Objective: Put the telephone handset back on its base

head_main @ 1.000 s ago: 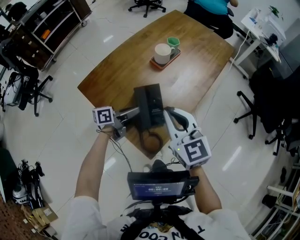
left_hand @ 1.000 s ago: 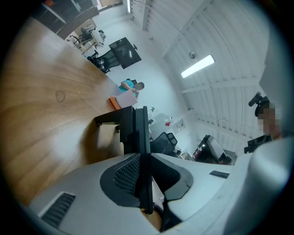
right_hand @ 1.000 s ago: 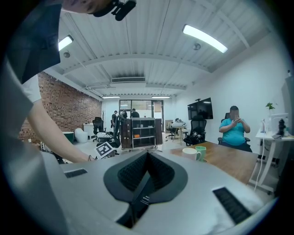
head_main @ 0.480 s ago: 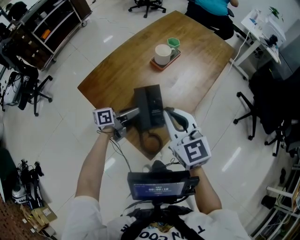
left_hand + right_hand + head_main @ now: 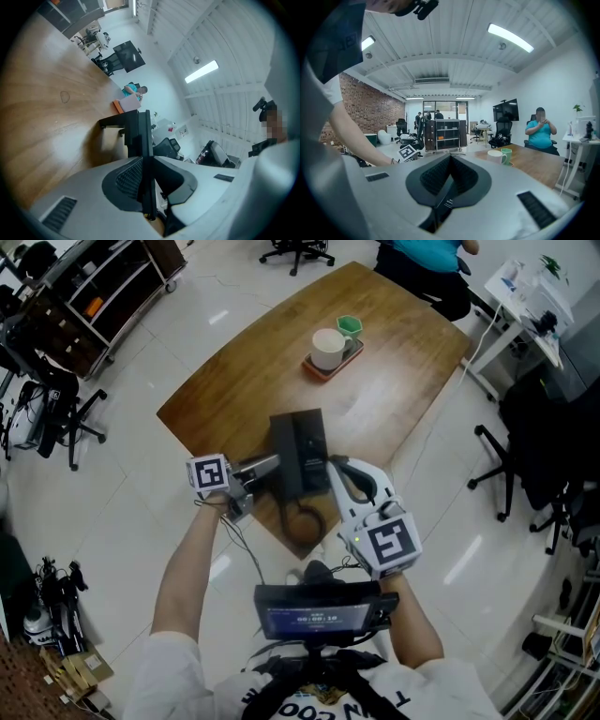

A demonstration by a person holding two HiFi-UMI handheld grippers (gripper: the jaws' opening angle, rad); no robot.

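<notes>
Handset (image 5: 140,133) sits edge-on between the left gripper (image 5: 143,157) pads. Those jaws have just been closing and now pinch it across its thin side. We read the narrow grip as a way to steer it down onto the base (image 5: 307,442) without tipping it. The right gripper (image 5: 449,158) is fully closed on nothing, parked beside the base near the table (image 5: 375,381) edge, likely just keeping clear. The head view gives us layout: handset along the base's left side, coiled cord (image 5: 302,521) looping off the near corner. It doesn't show pad contact, but the left gripper view does. We can't tell from either whether the handset is fully seated.
</notes>
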